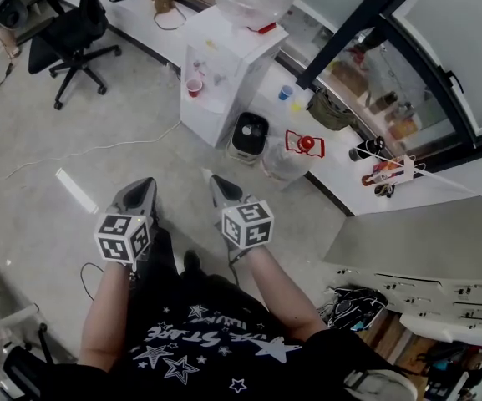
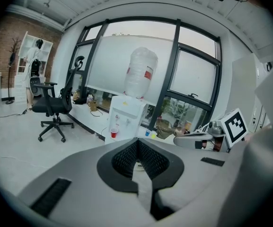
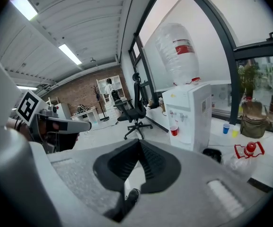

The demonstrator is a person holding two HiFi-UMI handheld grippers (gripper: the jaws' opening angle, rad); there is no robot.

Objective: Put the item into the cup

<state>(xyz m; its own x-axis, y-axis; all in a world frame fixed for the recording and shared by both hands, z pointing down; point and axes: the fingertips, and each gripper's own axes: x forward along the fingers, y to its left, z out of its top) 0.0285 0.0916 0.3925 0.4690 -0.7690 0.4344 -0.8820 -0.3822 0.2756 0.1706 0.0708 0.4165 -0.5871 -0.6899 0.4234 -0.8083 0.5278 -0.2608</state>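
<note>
The water cooler [image 1: 224,69] stands before me, a cup [image 1: 194,87] under its taps. An office chair [image 1: 75,30] is left, a bin [image 1: 249,137] right.

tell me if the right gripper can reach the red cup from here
Probably not from here. The red cup sits on the tray of the dispenser, well ahead of the right gripper, whose jaws are shut. Bare floor lies between them, so nothing blocks the way; stepping closer should do.

white water dispenser [image 1: 224,61], red plastic cup [image 1: 194,87], blue plastic cup [image 1: 285,93], black swivel chair [image 1: 78,27], black shirt [image 1: 199,307] with white stars
</note>
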